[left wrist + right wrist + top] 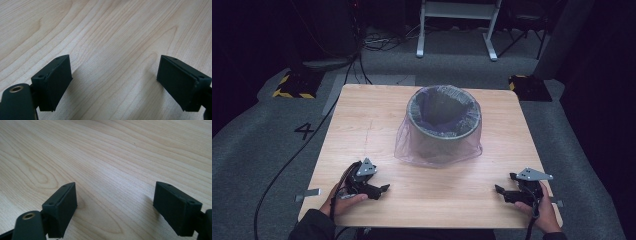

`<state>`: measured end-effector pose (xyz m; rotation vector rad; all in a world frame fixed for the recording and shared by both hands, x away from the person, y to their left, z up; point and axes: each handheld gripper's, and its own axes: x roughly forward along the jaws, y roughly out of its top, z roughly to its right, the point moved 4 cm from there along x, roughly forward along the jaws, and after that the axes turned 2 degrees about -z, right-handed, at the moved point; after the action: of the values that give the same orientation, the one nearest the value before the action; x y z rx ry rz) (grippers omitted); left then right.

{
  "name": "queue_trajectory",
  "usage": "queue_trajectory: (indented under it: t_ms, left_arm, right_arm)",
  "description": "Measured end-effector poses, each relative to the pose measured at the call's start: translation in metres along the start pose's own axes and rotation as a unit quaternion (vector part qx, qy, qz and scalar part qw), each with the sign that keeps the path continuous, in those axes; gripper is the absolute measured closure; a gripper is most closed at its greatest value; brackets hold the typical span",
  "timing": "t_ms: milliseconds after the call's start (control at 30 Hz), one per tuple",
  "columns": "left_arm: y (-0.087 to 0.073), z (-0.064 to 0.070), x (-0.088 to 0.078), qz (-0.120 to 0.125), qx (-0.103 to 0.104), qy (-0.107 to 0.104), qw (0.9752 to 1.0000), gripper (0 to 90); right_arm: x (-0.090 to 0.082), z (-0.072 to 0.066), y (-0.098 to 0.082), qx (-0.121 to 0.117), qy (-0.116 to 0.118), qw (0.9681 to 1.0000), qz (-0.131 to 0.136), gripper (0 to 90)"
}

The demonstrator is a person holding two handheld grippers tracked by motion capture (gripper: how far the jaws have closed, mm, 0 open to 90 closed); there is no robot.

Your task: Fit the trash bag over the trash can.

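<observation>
1. high view: the bin (pixel 443 125) stood just behind the tabletop (pixel 362 130) centre, toward the far edge. its clear bag (pixel 412 147) was already folded over the rim, with slack pooled at the base. i judged the lining mostly done, tidying maybe left. my left gripper (pixel 382 190) and right gripper (pixel 499 192) rested near the front corners, well apart from it.
2. left gripper view: my jaws gaped wide over bare wood, holding nothing.
3. right gripper view: these jaws too stood wide and empty.
</observation>
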<state>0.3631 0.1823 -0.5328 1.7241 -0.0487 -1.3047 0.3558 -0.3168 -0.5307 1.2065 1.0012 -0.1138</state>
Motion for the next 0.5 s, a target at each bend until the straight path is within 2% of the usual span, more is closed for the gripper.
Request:
queue_trajectory:
  t_ms: [500]
  left_arm:
    - [0.0020,-0.0008,0.0021,-0.001,0.003,-0.003,1.0000,10.8]
  right_arm:
    - [0.0003,0.0001,0.0002,0.000,0.000,1.0000,-0.001,18.5]
